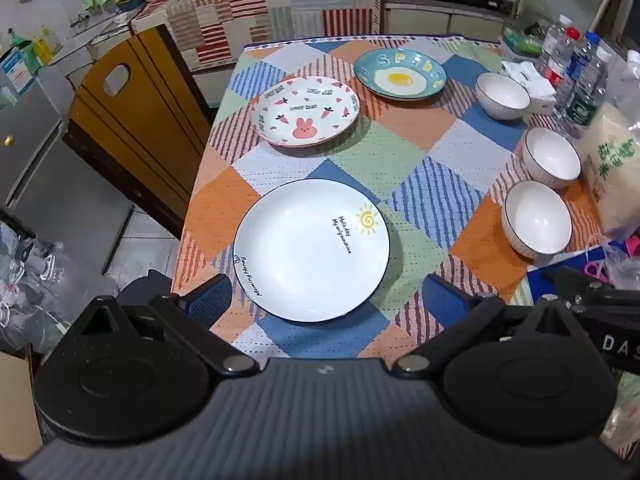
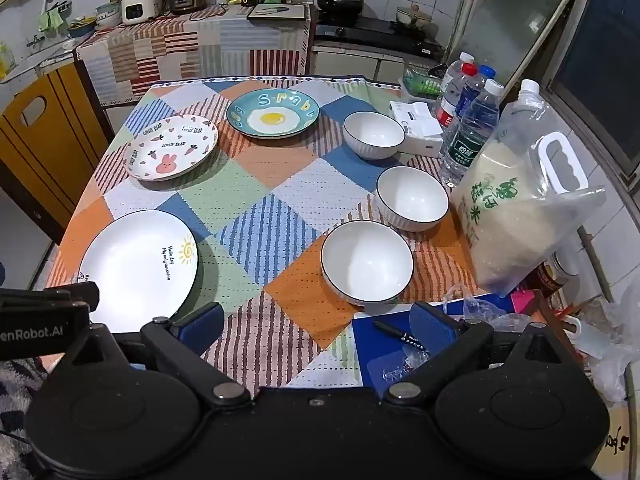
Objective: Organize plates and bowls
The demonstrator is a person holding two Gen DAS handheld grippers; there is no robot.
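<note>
Left gripper (image 1: 325, 300): you hold it above the near edge of the table, fingers spread wide, nothing between them; the white plate sits in the gap as seen from its camera.
Right gripper (image 2: 320, 322): you hold it over the near right part of the table, fingers spread wide and gripping nothing.
White plate (image 1: 311, 250): nearest you on the left, flat on the tablecloth (image 1: 372, 152), with a small sun drawing and black lettering.
Rabbit plate (image 1: 306, 111): beyond the white plate, well apart from it, printed with a pink rabbit and carrots.
Egg plate (image 1: 400, 74): farthest back, just to the right of the rabbit plate, blue-green with a fried egg picture.
Near bowl (image 2: 367, 262): white, upright, on the right half of the table, closest to your right gripper.
Middle bowl (image 2: 412, 199): just behind the near bowl, close to the bag of rice (image 2: 516, 208).
Far bowl (image 2: 374, 135): farther back still, beside the white box (image 2: 420, 132).
Water bottles (image 2: 470, 120): standing along the right edge, behind the bag of rice.
Pen (image 2: 396, 332): lying on a blue sheet at the near right corner.
</note>
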